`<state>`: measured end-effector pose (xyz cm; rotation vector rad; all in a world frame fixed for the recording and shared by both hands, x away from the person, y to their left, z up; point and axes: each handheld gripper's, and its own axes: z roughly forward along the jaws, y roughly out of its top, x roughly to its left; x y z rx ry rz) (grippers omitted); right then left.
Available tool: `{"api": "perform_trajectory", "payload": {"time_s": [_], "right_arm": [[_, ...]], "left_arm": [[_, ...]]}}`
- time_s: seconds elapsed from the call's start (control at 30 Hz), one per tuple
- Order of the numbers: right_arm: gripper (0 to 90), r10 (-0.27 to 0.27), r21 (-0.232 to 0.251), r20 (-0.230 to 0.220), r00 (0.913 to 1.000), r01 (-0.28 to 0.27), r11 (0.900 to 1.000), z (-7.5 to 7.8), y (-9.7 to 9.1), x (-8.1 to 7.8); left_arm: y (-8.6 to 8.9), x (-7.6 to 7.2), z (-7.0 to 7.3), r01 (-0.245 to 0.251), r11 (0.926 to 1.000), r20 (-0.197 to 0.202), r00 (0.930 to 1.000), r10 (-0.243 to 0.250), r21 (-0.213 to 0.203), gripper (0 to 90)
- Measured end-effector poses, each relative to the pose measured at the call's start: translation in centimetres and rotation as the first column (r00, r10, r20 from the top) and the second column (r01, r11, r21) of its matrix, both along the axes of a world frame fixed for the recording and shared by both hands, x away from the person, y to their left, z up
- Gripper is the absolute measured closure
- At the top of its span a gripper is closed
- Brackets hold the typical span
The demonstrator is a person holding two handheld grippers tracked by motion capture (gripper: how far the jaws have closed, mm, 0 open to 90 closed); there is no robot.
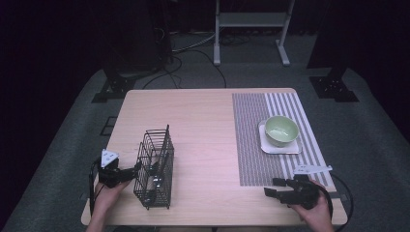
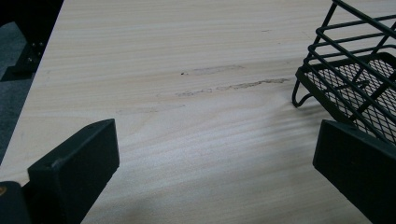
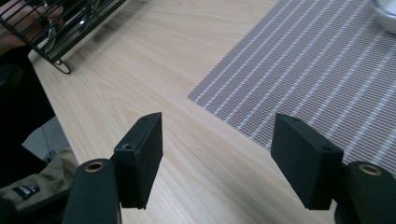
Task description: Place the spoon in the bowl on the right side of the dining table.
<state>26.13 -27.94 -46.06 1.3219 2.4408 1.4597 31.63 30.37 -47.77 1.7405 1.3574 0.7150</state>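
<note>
Two forearms enter the high view from its bottom edge, each hand holding a black two-jaw gripper over a pale wooden table [image 1: 203,121]. On the left, the left gripper [image 1: 138,168] points rightward at a black wire basket [image 1: 154,166] that stands upright near the table's front-left area; its jaw tips sit right at the basket's side, though whether they touch the wire cannot be told from here. On the right, the right gripper [image 1: 270,187] lies near the front edge, pointing left, at the front edge of a grey striped woven placemat [image 1: 270,140]. Farther back on that placemat, a pale green bowl [image 1: 281,130] rests on a white square coaster [image 1: 280,145].

From the left gripper view, the left gripper [image 2: 217,158] has its jaws spread wide, with bare wood between them. The wire basket [image 2: 355,79] appears at the right, its mesh floor and one looped foot visible just beyond the right-hand jaw.

From the right gripper view, the right gripper [image 3: 217,149] also stands wide open, holding nothing, above the wood beside the placemat's [image 3: 308,70] corner. The basket [image 3: 60,28] shows in the upper left, well apart.
</note>
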Motion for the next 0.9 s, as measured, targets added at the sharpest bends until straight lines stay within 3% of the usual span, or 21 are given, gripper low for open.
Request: {"api": "perform_trajectory", "payload": {"time_s": [0.3,0.53,0.9], "right_arm": [[32.9,0.052,-0.014,-0.004,0.9986,-0.052,0.9985,0.6,1.5,0.3],[31.1,0.095,-0.014,0.033,0.9949,-0.094,0.9954,3.0,2.9,0.8],[28.8,0.164,-0.004,0.043,0.9854,-0.164,0.9864,5.4,5.1,1.5]], "left_arm": [[-0.1,0.0,0.0,0.007,0.9999,-0.002,1.0,-0.007,0.013,0.0],[-0.1,0.0,0.0,0.007,0.9999,0.001,1.0,-0.007,0.014,0.0],[-0.1,0.0,0.0,0.008,0.9999,0.002,1.0,-0.008,0.01,0.0]]}}
